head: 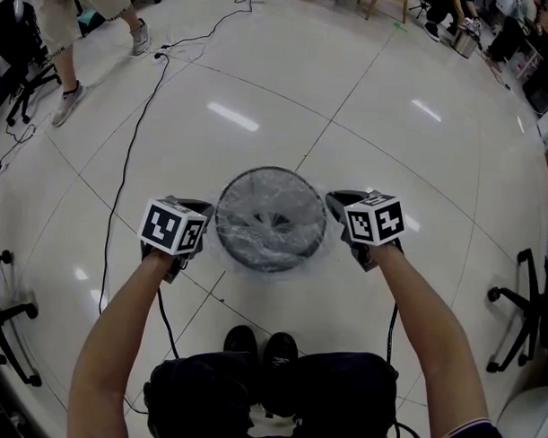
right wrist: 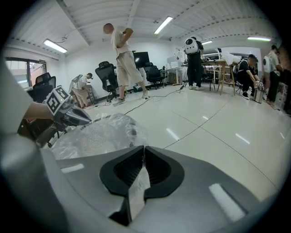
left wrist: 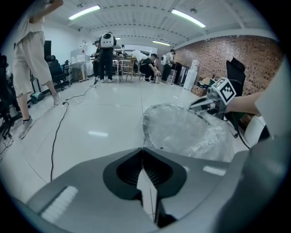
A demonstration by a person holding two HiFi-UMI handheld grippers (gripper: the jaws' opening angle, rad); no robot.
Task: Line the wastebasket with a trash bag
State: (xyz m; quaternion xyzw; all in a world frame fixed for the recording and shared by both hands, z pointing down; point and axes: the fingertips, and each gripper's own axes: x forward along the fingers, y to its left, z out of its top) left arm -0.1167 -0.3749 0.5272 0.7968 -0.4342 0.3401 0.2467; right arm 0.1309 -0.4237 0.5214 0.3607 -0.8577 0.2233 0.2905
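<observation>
Head view: wastebasket (head: 274,170) stands on the floor (head: 287,88), mid-floor and just ahead of the person's shoes (head: 261,346), well away from the chairs at the floor's edges. A clear trash bag (head: 274,224) sits inside it, with film spilling over the rim on both sides.

The left hand-held gripper (head: 204,213) is at the basket's left rim. Its jaws are pressed together in the left gripper view. The pale sliver behind the tips could be film or floor, so I can't tell whether it has any bag.

The right hand-held gripper (head: 340,207) is at the right rim. Its jaws are closed on a strip of the film, which shows crumpled between the pads in the right gripper view.

Handling, as a judgement:
- The bag is very light, limp, thin and slippery. It clings, balloons with air and tears if yanked against the mesh.
- The basket is light wire mesh and likely to skid or tip if pulled sideways.
- Best hold is the bag's open hem, at opposite points.
- Pinch a fold of the hem rather than a single layer, then stretch it outward and down over the rim evenly on both sides.
- The step looks partly done, since the hem isn't clearly folded down all round.
</observation>
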